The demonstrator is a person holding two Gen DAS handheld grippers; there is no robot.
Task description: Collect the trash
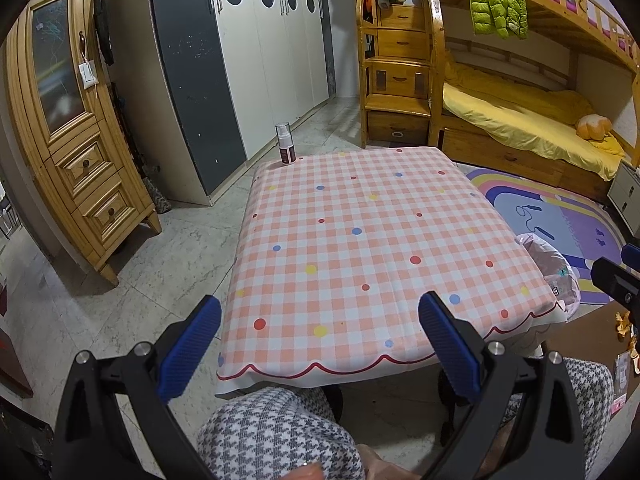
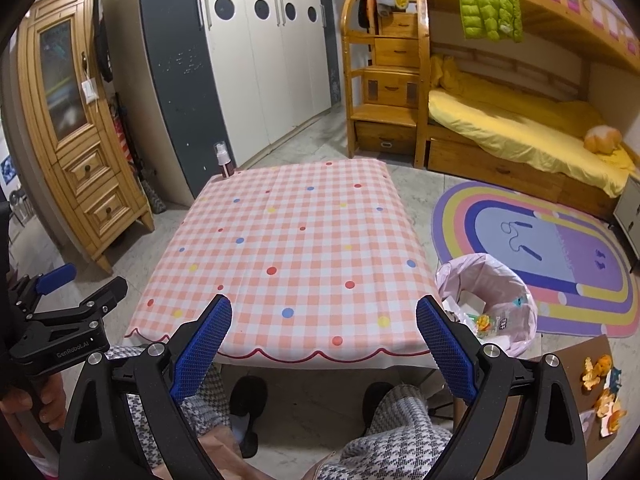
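A small spray bottle [image 1: 285,145] stands at the far left corner of the checked tablecloth table [image 1: 360,240]; it also shows in the right wrist view [image 2: 223,160]. A bin lined with a pink bag [image 2: 490,304] holds wrappers and peel by the table's right side. Orange peel and scraps [image 2: 602,388] lie on brown cardboard [image 2: 560,364] on the floor at the right. My left gripper [image 1: 320,344] is open and empty over the table's near edge. My right gripper [image 2: 324,344] is open and empty over the near edge.
The person's legs in houndstooth trousers [image 2: 400,448] are under the table. A wooden cabinet [image 1: 68,132] stands at the left, a wardrobe [image 1: 248,52] behind, a bunk bed [image 1: 520,120] at the right. A rainbow rug [image 2: 552,248] lies on the floor.
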